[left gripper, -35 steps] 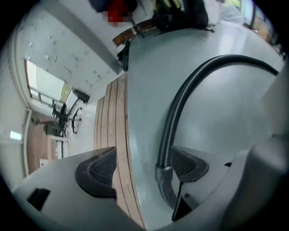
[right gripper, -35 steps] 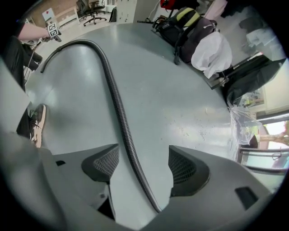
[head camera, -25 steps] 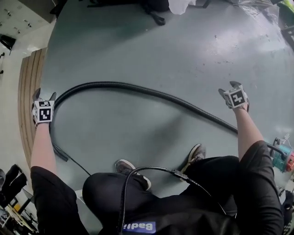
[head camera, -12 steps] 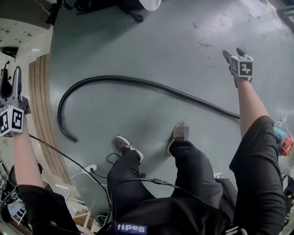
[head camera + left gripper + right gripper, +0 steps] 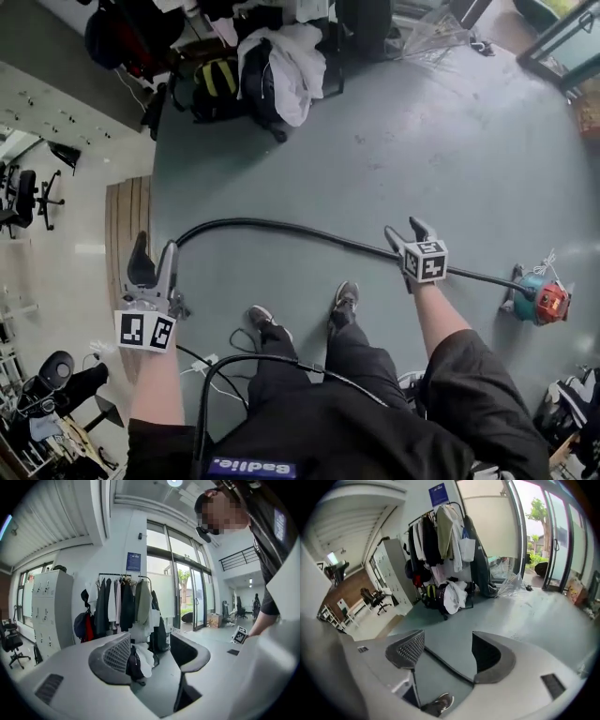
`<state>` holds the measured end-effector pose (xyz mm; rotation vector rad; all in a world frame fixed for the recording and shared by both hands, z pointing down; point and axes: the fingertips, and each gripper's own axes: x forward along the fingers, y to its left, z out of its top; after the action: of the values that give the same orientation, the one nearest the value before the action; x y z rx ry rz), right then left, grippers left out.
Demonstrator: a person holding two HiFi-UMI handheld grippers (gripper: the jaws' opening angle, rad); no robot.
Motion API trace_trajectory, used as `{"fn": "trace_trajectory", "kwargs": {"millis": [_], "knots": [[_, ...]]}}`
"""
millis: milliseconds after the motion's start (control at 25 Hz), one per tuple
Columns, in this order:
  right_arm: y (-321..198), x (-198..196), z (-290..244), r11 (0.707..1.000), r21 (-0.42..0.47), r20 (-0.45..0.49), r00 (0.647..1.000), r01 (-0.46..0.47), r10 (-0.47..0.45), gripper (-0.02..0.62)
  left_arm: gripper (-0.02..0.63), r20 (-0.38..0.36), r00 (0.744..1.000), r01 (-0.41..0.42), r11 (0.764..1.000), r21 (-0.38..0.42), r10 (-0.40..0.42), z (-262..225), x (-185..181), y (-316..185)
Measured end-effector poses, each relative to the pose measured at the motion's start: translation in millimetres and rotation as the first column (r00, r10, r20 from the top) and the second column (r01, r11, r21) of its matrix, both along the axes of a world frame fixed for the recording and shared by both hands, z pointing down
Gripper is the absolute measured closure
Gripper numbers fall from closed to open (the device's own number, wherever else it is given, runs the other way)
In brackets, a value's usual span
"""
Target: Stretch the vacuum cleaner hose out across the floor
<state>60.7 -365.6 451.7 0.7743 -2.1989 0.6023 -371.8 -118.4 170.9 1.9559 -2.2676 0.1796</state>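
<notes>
Two grippers, both unloaded.

1. Left gripper (image 5: 153,251): I hold it raised at my left, over the edge of the grey floor (image 5: 394,141) beside a wooden strip (image 5: 122,216). Its jaws stand partly apart; in the left gripper view (image 5: 152,654) only a distant clothes rack (image 5: 124,606) shows in the gap. It touches nothing.

2. Right gripper (image 5: 405,230): raised in front of me, jaws apart. In the right gripper view (image 5: 443,653) the hose (image 5: 445,667) runs across the gap far below on the floor, clear of both pads.

3. Vacuum cleaner hose (image 5: 281,228): black, ribbed, lying on the floor. It curves up from a free end near the wooden strip, then runs in a long shallow line to my right, passing beneath the right gripper, to the teal and red vacuum cleaner (image 5: 542,300). My shoes (image 5: 345,302) stand just on the near side of it.
</notes>
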Motion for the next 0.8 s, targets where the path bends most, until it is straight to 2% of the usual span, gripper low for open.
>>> {"fn": "trace_trajectory", "kwargs": {"millis": [120, 200, 360, 560, 680, 800], "knots": [[60, 28, -67, 1.0, -0.027, 0.077, 0.997, -0.015, 0.017, 0.275, 0.333, -0.046, 0.999, 0.014, 1.0, 0.012, -0.013, -42, 40, 22], [93, 37, -101, 1.0, -0.021, 0.096, 0.995, -0.008, 0.01, 0.275, 0.333, -0.064, 0.998, 0.008, 0.999, 0.036, -0.005, -61, 53, 34], [149, 34, -149, 0.999, 0.022, 0.115, 0.993, -0.026, 0.024, 0.275, 0.333, -0.072, 0.995, -0.07, 0.995, 0.069, 0.075, -79, 61, 61], [222, 39, -193, 0.986, 0.089, 0.157, 0.979, -0.142, 0.127, 0.275, 0.333, -0.103, 0.978, -0.171, 0.981, 0.095, 0.18, -83, 71, 102], [276, 43, -208, 0.978, 0.099, 0.167, 0.972, -0.185, 0.167, 0.275, 0.333, -0.118, 0.945, -0.293, 0.951, 0.101, 0.304, -79, 108, 123], [320, 39, -233, 0.977, 0.124, 0.191, 0.971, -0.172, 0.147, 0.275, 0.333, -0.179, 0.888, -0.404, 0.905, 0.133, 0.423, -86, 159, 145]]}}
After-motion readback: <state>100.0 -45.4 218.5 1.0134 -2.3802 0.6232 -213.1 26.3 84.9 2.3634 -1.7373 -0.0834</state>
